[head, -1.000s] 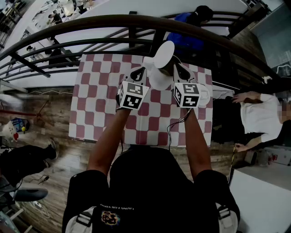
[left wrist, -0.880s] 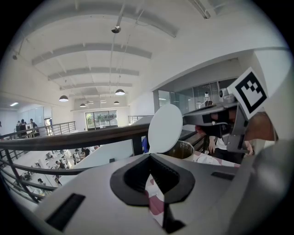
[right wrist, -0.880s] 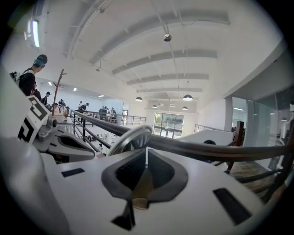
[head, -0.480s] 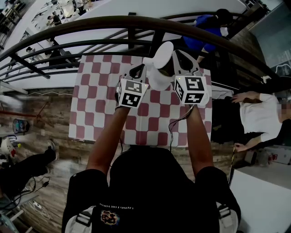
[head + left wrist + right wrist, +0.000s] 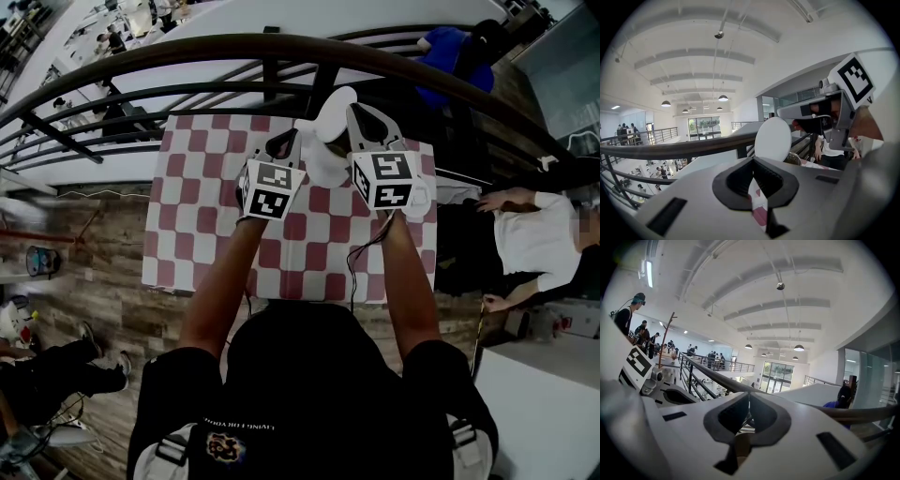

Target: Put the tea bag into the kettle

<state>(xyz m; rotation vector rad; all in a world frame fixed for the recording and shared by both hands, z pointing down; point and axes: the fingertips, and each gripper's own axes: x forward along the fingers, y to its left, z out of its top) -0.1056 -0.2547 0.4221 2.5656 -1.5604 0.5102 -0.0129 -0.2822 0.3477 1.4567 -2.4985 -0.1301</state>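
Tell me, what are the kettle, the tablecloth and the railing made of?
Kettle: smooth, matte white shell, likely plastic, perhaps enamel. Tablecloth: flat red-and-white checks, cloth or vinyl; can't tell. Railing: dark slim curved bars with a slight sheen, probably painted metal.

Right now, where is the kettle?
In the head view, the kettle stands at the far middle of the table, between the left gripper and the right gripper, lid up.
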